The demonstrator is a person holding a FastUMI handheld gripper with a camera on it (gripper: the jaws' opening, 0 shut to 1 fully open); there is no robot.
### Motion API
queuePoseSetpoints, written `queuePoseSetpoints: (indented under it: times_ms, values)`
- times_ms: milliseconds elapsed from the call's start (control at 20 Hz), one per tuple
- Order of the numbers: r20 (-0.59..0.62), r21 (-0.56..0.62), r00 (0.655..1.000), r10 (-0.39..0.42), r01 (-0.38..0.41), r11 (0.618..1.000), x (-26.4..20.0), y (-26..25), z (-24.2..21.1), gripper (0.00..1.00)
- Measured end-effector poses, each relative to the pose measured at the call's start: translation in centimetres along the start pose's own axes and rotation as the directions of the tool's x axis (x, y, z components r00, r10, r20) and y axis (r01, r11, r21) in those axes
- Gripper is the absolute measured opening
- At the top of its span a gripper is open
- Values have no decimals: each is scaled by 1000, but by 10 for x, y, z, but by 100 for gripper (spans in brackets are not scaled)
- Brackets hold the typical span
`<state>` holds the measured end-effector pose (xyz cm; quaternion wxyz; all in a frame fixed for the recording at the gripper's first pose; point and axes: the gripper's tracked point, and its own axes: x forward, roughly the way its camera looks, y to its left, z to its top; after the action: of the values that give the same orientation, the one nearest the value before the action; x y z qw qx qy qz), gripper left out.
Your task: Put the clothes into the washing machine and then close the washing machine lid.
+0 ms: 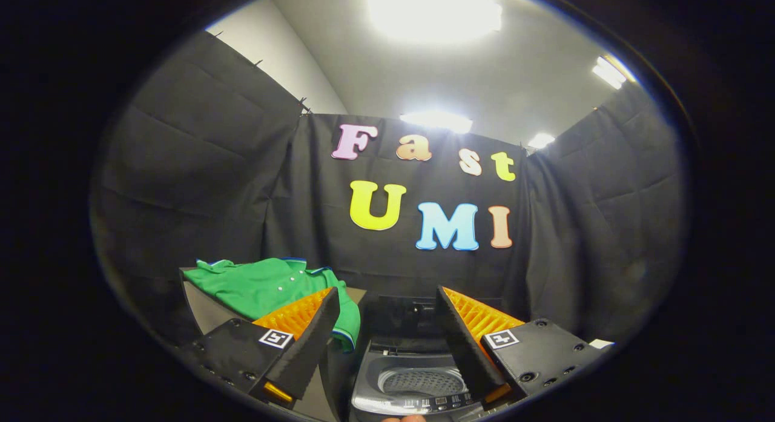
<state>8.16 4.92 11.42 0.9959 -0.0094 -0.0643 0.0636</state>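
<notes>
Holding my jaws wide apart, I have nothing between my fingers; my gripper grips nothing. Each finger mount carries one small square black-and-white marker, two in all; I can read no writing on them. One washing machine sits just ahead and below, between my fingers, its lid raised at the back and its perforated drum showing through the open top. A row of small marks and buttons runs along its front panel, too small for me to read.

One green garment lies beyond my left finger, on a counter just beside the machine. It looks like a polo shirt: bright green, with a collar, a few pale buttons down the placket, and blue-and-white trim at the collar and hem. Its lower edge drapes over the counter's side towards the machine. Part of it is hidden behind my left finger. At the right, behind the other finger mount, a small white thing peeks out; I cannot tell what it is.
</notes>
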Motion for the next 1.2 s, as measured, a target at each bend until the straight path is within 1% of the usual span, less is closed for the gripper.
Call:
queuePoseSetpoints:
  times_ms: [150,250,450,700,850,1000,1050,1200]
  values:
    - [-7,54,998,56,-56,997,28,21,22,99]
    - [-16,77,997,75,-74,994,47,28,34,99]
    - [-29,93,992,120,-117,989,81,50,53,99]
    - [-122,148,977,173,-154,977,124,84,50,99]
    - [-195,186,956,218,-182,966,148,109,43,99]
    - [-232,207,945,230,-183,961,171,121,44,99]
    - [-263,212,937,228,-175,962,177,126,39,99]
    - [-373,238,893,253,-171,956,192,140,21,98]
